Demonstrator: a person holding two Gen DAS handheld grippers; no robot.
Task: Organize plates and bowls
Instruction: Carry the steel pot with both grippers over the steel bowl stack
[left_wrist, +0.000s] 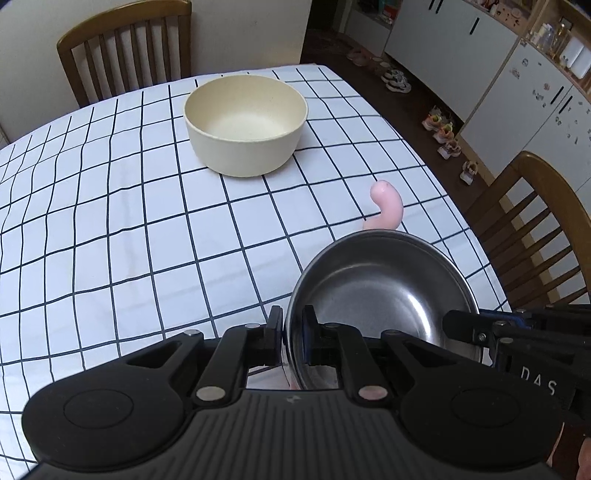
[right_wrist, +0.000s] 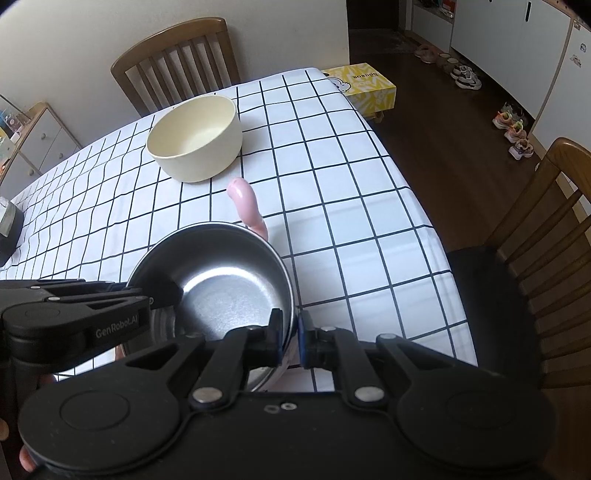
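A steel bowl (left_wrist: 380, 291) is held above the checked tablecloth (left_wrist: 147, 229) by both grippers. My left gripper (left_wrist: 292, 334) is shut on the bowl's left rim. My right gripper (right_wrist: 290, 338) is shut on the right rim of the same steel bowl (right_wrist: 221, 280). The right gripper also shows at the right edge of the left wrist view (left_wrist: 491, 332), and the left gripper at the left of the right wrist view (right_wrist: 110, 310). A cream bowl (left_wrist: 245, 123) stands upright and empty farther back on the table; it also shows in the right wrist view (right_wrist: 195, 136).
A pink curved toy (left_wrist: 386, 205) lies on the cloth just beyond the steel bowl, also in the right wrist view (right_wrist: 247, 206). Wooden chairs stand at the far side (left_wrist: 125, 44) and right side (right_wrist: 546, 236). A yellow box (right_wrist: 365, 88) sits past the table's far corner. Shoes line the floor.
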